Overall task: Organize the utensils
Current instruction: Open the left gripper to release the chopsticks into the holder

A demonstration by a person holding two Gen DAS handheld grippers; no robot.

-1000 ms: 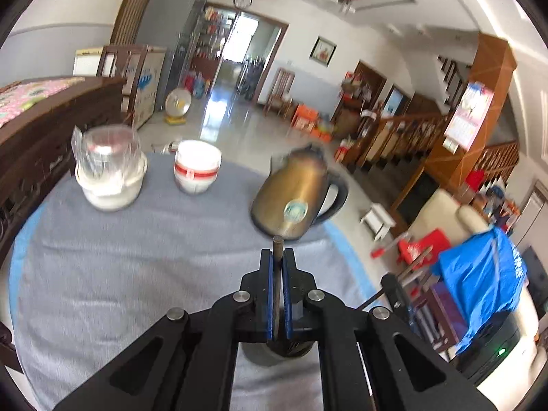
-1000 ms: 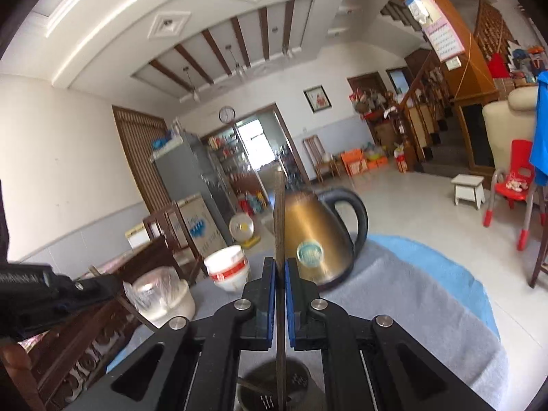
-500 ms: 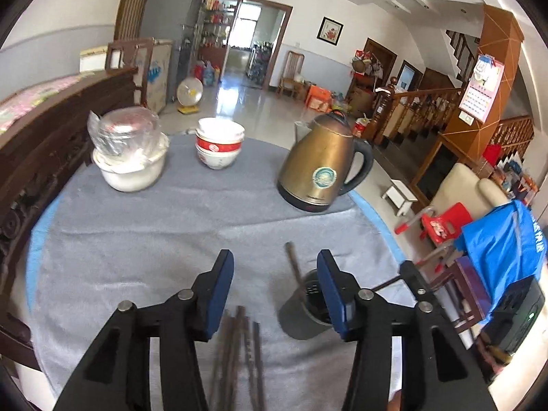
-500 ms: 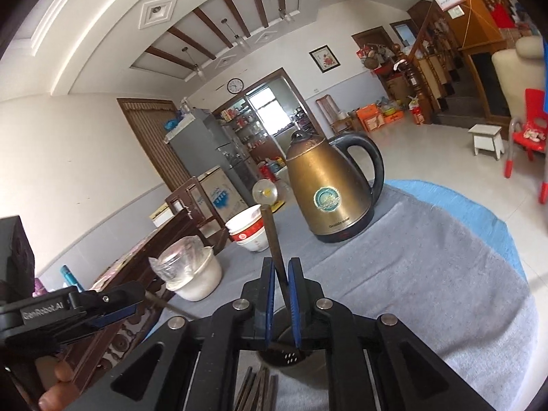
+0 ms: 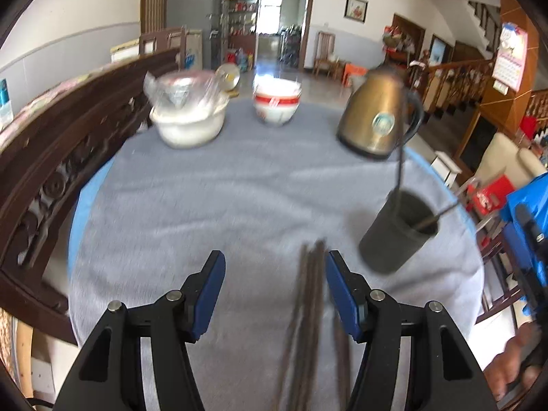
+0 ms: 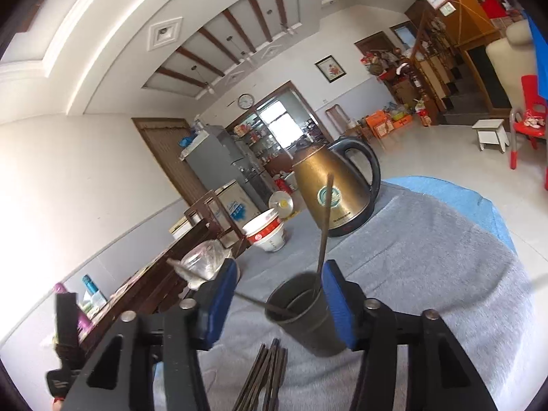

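A dark metal cup stands on the grey cloth with two brown chopsticks in it, one upright and one leaning over the rim. My left gripper hangs above a loose bundle of chopsticks lying on the cloth; its jaws are opening and the pads touch nothing. My right gripper is just in front of the cup, jaws opening, pads clear of it. The upright chopstick rests free in the cup. More chopsticks lie below the right gripper.
A gold kettle stands at the far right of the round table, a red-and-white bowl at the far middle, a plastic-wrapped white bowl at the far left. A carved wooden rail borders the left side. A hand shows at lower right.
Each gripper was shut on a chopstick above the cup; both have opened, and the two sticks now stand in the cup. Both grippers dropped lower, the left shifting over the bundle.
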